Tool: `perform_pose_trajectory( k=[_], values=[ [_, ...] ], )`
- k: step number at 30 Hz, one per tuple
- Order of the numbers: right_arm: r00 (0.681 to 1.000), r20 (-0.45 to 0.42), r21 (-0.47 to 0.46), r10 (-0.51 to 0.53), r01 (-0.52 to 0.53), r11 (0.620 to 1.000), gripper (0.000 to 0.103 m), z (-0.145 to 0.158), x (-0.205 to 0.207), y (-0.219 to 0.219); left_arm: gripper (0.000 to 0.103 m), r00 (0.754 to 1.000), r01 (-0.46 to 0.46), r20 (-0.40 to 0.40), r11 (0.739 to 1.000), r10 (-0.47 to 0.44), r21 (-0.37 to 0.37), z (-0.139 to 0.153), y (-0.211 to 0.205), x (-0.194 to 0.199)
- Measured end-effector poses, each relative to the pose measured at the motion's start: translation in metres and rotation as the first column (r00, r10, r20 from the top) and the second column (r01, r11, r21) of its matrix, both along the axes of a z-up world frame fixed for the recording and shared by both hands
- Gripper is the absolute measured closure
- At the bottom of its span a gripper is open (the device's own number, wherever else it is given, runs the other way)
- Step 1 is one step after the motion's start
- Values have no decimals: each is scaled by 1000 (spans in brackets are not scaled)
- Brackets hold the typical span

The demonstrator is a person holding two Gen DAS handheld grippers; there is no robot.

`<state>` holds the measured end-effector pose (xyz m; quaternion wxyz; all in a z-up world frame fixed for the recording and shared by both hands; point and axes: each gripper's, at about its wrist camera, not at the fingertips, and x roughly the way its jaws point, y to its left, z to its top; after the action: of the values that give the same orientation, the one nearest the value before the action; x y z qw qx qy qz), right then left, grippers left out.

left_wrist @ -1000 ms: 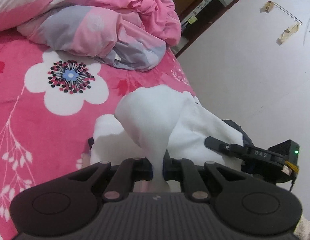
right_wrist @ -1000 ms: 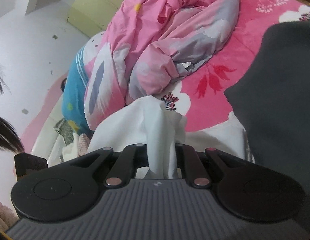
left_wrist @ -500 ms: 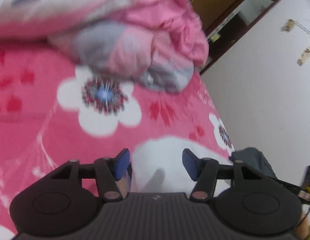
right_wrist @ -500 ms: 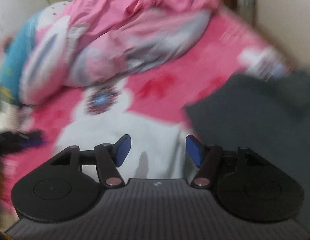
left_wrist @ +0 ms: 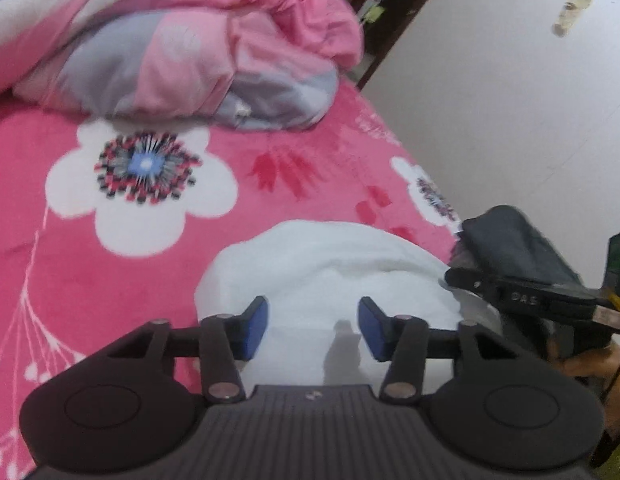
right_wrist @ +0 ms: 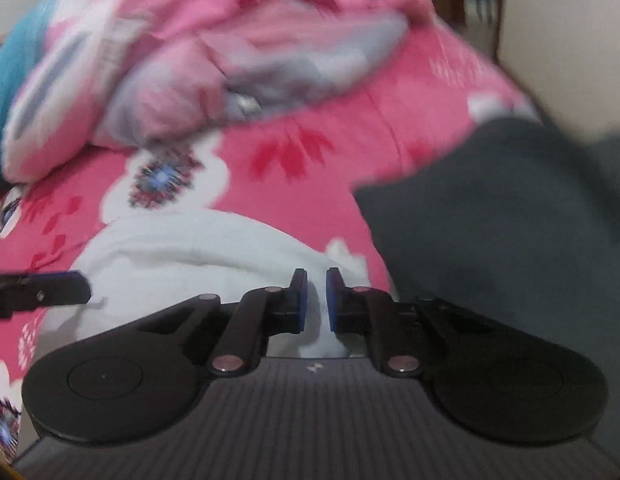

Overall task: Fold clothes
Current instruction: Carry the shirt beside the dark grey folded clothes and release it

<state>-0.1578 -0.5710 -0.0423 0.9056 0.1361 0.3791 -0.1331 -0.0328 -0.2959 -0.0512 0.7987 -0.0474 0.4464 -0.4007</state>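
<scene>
A white garment (left_wrist: 326, 264) lies folded in a soft heap on the pink flowered bedcover (left_wrist: 110, 264). My left gripper (left_wrist: 313, 326) hovers just over its near part, open, the blue pads wide apart and clear of the cloth. My right gripper (right_wrist: 315, 300) is at the heap's right end, and its jaws are closing to a narrow slit with a ridge of the white garment (right_wrist: 182, 248) pinched between them. A finger of the right gripper (left_wrist: 478, 284) shows at the right of the left wrist view. One left finger (right_wrist: 42, 294) pokes in at the left of the right wrist view.
A dark grey garment (right_wrist: 490, 248) lies right beside the white one, also seen as a dark garment (left_wrist: 510, 240). A crumpled pink and grey quilt (left_wrist: 182, 52) is piled at the back of the bed. A white wall (left_wrist: 510, 100) borders the bed on the right.
Both grippers let go of the raised white garment, which dropped flat onto the bed. The left one stayed open; the right one has closed again on the cloth's right end.
</scene>
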Motion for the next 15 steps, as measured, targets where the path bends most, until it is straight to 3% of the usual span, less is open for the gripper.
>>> perform_pose_trajectory(
  k=[4, 7, 9, 12, 15],
  values=[
    [998, 50, -13, 44, -43, 999, 95, 44, -49, 14, 42, 992, 103, 70, 995, -104, 15, 34, 11, -37],
    [996, 16, 11, 92, -92, 996, 95, 57, -90, 28, 42, 968, 232, 89, 971, -236, 50, 49, 18, -76],
    [992, -42, 42, 118, -117, 992, 94, 46, -109, 38, 42, 941, 322, 79, 942, -329, 94, 43, 18, -101],
    [982, -135, 81, 134, -124, 989, 95, 18, -120, 48, 43, 915, 386, 42, 901, -401, 198, 16, 13, -128],
    [972, -204, 116, 120, -98, 988, 96, -12, -118, 47, 46, 916, 370, 42, 879, -400, 300, 0, 10, -133]
  ],
)
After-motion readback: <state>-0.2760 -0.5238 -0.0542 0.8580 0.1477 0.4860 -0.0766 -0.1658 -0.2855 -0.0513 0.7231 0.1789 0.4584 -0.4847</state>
